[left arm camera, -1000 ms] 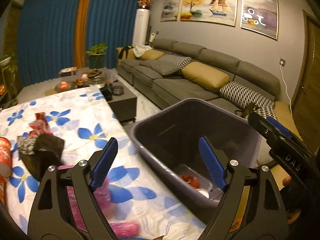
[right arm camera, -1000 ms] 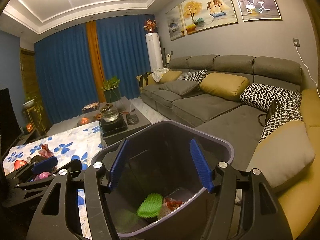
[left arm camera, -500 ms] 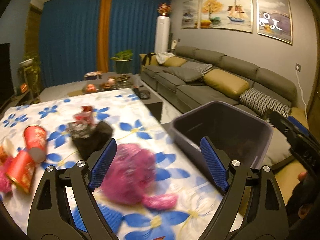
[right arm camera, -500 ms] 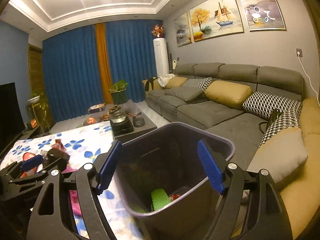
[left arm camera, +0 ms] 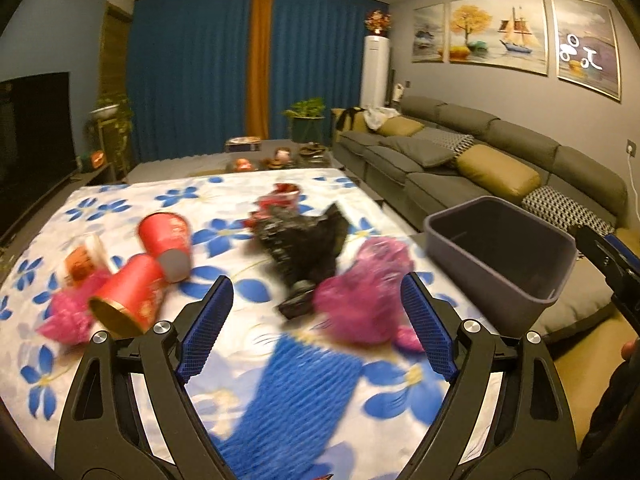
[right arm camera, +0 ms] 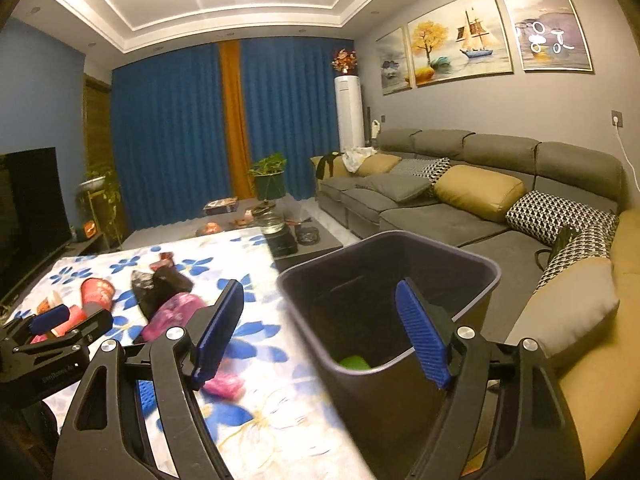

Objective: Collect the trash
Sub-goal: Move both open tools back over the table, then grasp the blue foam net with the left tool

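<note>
My left gripper (left arm camera: 316, 328) is open and empty above the flowered table (left arm camera: 120, 208). Below it lie a blue foam net (left arm camera: 296, 400), a pink crumpled bag (left arm camera: 368, 300) and a black wrapper (left arm camera: 308, 240). Red paper cups (left arm camera: 168, 240) lie to the left. A grey bin (left arm camera: 500, 252) stands off the table's right edge. My right gripper (right arm camera: 320, 332) is open and empty over the bin (right arm camera: 384, 280), which holds a green net (right arm camera: 354, 361). The left gripper (right arm camera: 52, 332) shows at the left in the right wrist view.
A grey sofa (left arm camera: 480, 152) with cushions runs along the right wall. A low dark table (right arm camera: 296, 236) with a teapot and trays stands beyond the flowered table. A TV (left arm camera: 32, 136) is on the left. Blue curtains hang behind.
My left gripper has swung left from over the bin to above the trash on the table. My right gripper has drawn back from the bin. Both stay open.
</note>
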`<state>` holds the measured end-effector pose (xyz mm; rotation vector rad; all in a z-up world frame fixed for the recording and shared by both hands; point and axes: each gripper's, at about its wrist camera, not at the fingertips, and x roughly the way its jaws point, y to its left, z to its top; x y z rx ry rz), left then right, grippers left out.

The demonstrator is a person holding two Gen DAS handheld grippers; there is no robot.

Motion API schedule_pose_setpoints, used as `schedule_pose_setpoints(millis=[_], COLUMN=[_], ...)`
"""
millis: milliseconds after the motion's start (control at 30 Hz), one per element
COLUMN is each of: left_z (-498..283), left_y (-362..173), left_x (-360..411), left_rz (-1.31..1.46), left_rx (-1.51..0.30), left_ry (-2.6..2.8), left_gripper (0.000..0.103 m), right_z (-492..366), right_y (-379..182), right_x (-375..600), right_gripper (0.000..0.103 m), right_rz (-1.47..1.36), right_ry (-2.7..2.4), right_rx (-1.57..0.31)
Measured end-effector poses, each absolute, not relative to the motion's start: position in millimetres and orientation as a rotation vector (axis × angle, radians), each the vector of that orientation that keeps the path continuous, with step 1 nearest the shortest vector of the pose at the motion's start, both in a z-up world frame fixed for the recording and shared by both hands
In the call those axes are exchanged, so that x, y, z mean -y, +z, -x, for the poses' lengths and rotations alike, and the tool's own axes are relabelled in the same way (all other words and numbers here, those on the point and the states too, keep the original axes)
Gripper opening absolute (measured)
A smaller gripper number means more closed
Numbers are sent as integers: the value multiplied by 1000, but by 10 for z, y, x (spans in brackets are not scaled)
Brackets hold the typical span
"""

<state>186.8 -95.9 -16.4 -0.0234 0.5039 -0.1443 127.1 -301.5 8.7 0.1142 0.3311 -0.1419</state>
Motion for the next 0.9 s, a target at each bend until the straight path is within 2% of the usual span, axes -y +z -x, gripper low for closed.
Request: schedule_pose_setpoints(millis=[567,900], left_z=[-1452,-1543], left_y=[-414,-580], left_x=[167,361], left_rz=[42,4], left_rx=[-558,-635], left_ry=[-61,-143], left_gripper=[84,84], right_z=[-1156,-1170], right_y=[-44,-39], right_x=[2268,2191], right_gripper=[77,77], right_rz=[-81,-69], right_ry=[-32,-23], right_rx=[-386,-392])
